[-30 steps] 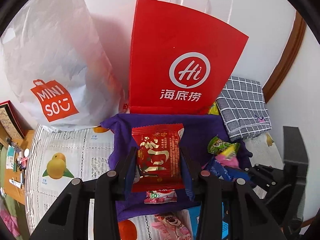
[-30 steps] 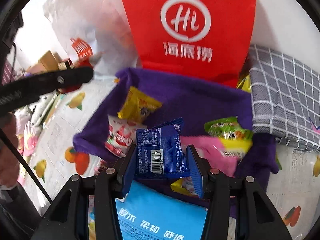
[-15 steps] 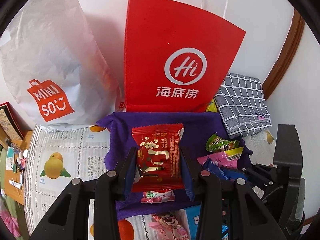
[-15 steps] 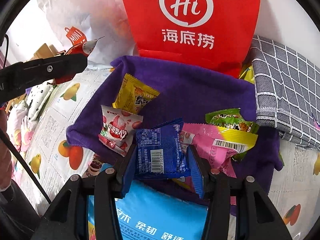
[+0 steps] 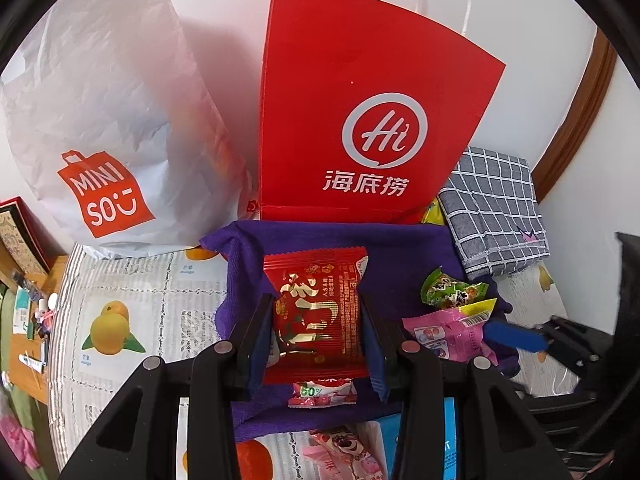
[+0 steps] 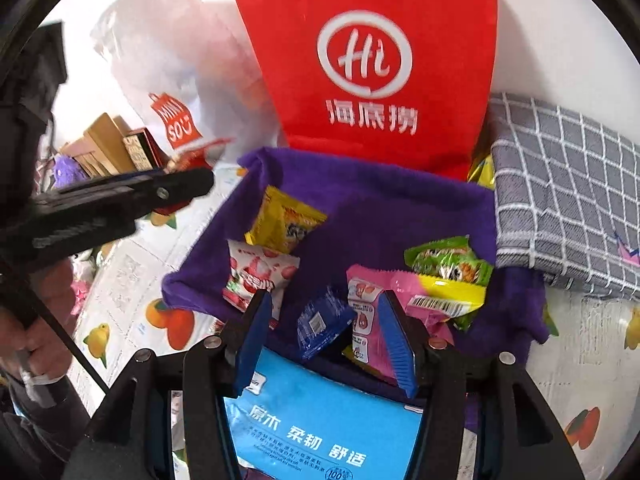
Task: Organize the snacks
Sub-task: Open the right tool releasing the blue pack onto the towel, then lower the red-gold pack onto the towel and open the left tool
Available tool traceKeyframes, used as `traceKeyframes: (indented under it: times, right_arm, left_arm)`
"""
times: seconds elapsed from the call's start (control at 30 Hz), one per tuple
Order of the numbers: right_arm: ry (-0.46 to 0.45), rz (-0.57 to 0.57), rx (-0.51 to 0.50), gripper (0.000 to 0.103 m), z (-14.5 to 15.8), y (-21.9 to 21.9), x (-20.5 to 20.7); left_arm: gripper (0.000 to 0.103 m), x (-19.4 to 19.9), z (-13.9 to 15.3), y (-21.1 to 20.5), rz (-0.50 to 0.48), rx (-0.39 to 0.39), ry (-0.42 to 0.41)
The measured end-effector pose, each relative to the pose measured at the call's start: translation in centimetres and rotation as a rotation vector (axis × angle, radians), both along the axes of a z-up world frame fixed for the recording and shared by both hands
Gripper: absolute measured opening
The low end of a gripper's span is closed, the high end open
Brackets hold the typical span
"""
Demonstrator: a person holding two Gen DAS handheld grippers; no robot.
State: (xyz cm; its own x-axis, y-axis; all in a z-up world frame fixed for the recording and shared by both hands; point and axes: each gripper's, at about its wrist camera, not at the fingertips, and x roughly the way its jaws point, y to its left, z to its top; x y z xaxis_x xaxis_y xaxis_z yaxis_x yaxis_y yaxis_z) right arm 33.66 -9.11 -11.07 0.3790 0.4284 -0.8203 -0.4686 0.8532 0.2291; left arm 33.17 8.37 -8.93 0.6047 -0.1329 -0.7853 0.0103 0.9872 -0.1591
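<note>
My left gripper [image 5: 316, 344] is shut on a red snack packet [image 5: 316, 312] with gold lettering and holds it above the purple cloth [image 5: 400, 248]. My right gripper [image 6: 324, 340] is low over the same purple cloth [image 6: 380, 208], and its jaws are opening. A small blue packet [image 6: 324, 326] lies tilted between them, clear of both blue pads [image 6: 252, 344]. On the cloth lie a yellow packet [image 6: 288, 226], a strawberry packet [image 6: 256, 272], a pink packet [image 6: 372, 308] and a green packet [image 6: 448, 264]. The left gripper's black finger [image 6: 120, 200] shows at the left of the right wrist view.
A red paper bag [image 5: 372, 120] stands behind the cloth, with a white plastic bag [image 5: 108, 120] to its left and a folded grey checked cloth [image 5: 496, 208] to its right. A blue tissue pack [image 6: 320, 420] lies at the near edge. A fruit-print tablecloth [image 5: 120, 312] covers the table.
The right gripper's jaws have spread and let go of the blue packet, which tipped over onto the cloth. That gripper also rose slightly. The left gripper kept still with the red packet.
</note>
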Motion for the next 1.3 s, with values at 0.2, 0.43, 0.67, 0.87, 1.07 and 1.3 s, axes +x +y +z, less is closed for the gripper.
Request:
traceKeyframes:
  times: [0.2, 0.43, 0.67, 0.87, 1.07, 1.3]
  right_arm:
    - [-0.080, -0.048, 0.008, 0.057, 2.3, -1.8, -0.3]
    - [-0.145, -0.117, 0.007, 0.057, 4.2, -4.5, -0.2]
    - [-0.171, -0.158, 0.015, 0.057, 5.1, -6.0, -0.1]
    - [-0.172, -0.160, 0.000, 0.057, 5.1, -6.2, -0.1]
    - [-0.161, -0.181, 0.001, 0.057, 5.1, -6.6, 0.1]
    - [-0.149, -0.200, 0.000, 0.057, 5.1, -7.1, 0.1]
  left_arm:
    - [0.039, 0.0, 0.0, -0.1, 0.000, 0.005, -0.003]
    - [0.039, 0.2, -0.7, -0.6, -0.011, 0.007, 0.020]
    - [0.039, 0.6, -1.8, -1.9, -0.043, 0.017, 0.061]
    - [0.039, 0.7, -2.8, -3.3, -0.085, 0.023, 0.097]
    - [0.039, 1.1, -4.1, -4.2, -0.103, 0.019, 0.137]
    - [0.039, 1.4, -5.0, -5.0, -0.112, 0.027, 0.169]
